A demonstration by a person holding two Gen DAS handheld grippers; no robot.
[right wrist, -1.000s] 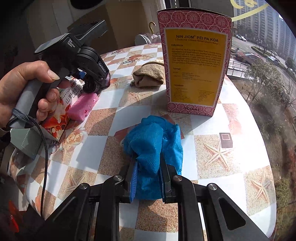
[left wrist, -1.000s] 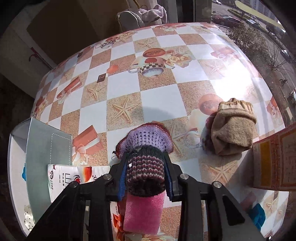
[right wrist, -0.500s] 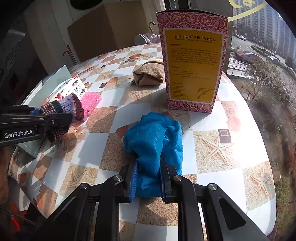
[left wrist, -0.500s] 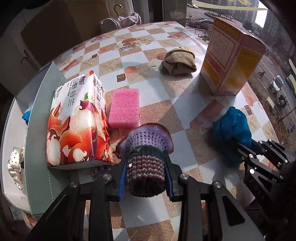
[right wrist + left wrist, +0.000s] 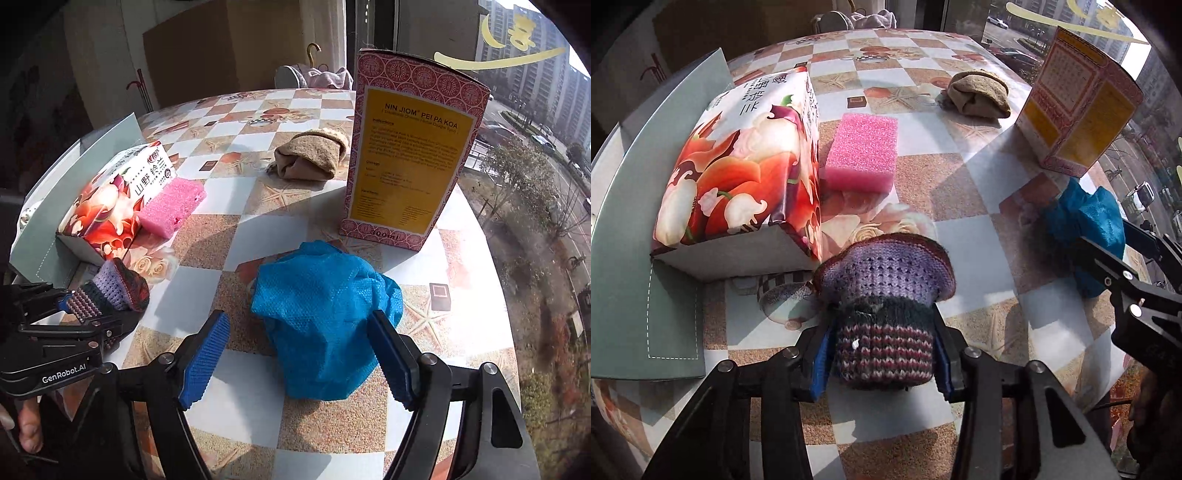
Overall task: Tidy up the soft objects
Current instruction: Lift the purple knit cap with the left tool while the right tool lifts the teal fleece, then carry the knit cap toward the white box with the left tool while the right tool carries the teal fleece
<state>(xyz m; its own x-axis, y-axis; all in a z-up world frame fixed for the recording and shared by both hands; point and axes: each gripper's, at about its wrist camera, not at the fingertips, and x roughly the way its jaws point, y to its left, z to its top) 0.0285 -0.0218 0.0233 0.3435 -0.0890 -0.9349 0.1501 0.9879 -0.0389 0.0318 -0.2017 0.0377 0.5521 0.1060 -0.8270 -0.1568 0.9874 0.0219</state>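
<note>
A checkered bench [image 5: 979, 177] printed with starfish and teacups stands by a window, with a street and tower blocks outside.

From the left wrist view I count one knitted sock roll [image 5: 884, 314], one pink sponge [image 5: 862, 153], one tan sock bundle [image 5: 979, 94], one blue cloth [image 5: 1086, 225], one flowered tissue pack [image 5: 738, 177], one tall red-and-yellow carton [image 5: 1078, 110] and one grey-green folded card [image 5: 639, 236]. Taking the tissue pack as landmark: the sponge lies just beside its right face, the knitted roll sits near its front corner, the card lies under and behind it, the tan bundle is well beyond the sponge, and the carton and blue cloth are far to its right. The left hand-held gripper [image 5: 882, 354] has just been easing apart, yet its blue pads hug the knitted roll on both sides. The gripper's black arms hide the roll's near end. The right hand-held gripper [image 5: 1126, 258] enters from the right, in front of the blue cloth.

The right wrist view shows the same pieces, one of each, plus the carton's printed face. The right hand-held gripper [image 5: 299, 354] has just been spreading; its pads stand wide, the blue cloth [image 5: 325, 310] resting loose on the bench between them, apparently touching neither. This view alone shows fingertips [image 5: 29, 428] under the left tool.
</note>
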